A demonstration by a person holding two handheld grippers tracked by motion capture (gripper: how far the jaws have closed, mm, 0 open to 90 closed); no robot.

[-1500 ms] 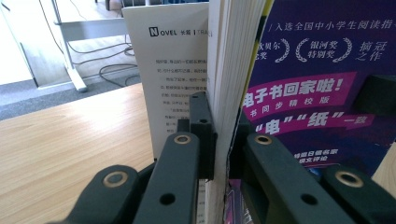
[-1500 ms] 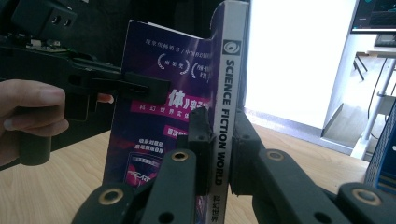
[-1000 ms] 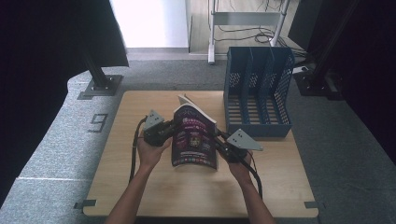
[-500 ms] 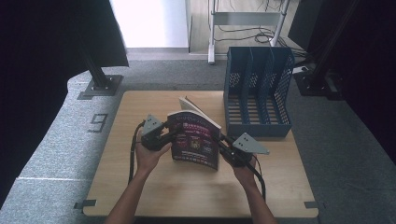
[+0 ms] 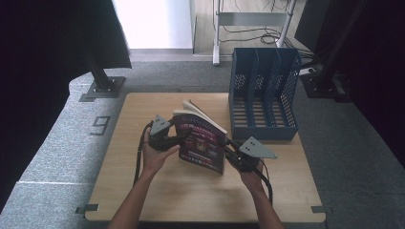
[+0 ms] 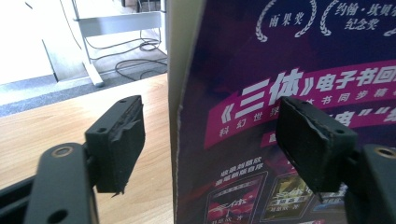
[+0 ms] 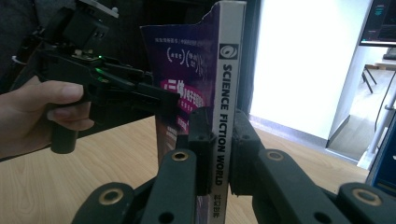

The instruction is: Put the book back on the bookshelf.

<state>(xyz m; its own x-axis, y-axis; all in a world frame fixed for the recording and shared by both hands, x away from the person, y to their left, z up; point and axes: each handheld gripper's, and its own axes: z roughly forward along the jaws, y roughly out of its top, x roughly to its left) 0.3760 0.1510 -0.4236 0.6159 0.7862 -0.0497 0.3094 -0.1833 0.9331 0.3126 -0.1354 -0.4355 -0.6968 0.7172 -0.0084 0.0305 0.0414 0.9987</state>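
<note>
A purple magazine (image 5: 203,145) with a white spine reading SCIENCE FICTION WORLD (image 7: 228,70) stands upright on the wooden table (image 5: 191,195). My right gripper (image 5: 230,146) is shut on its spine low down, one pad on each side (image 7: 223,149). At the opposite edge is my left gripper (image 5: 183,135), whose jaws have just been opening. They now stand open (image 6: 215,135) with the cover's edge (image 6: 289,56) between them, and neither pad presses on it. In the right gripper view the left gripper (image 7: 154,100) reaches in from the left.
A blue file rack (image 5: 263,93) with three slots stands at the table's back right, a little behind the magazine. Grey carpet surrounds the table, with a metal stand base (image 5: 102,88) at the back left.
The left gripper's jaws have spread apart and let go of the magazine's edge. The right gripper keeps its hold on the spine, and the magazine has stayed upright in about the same place.
</note>
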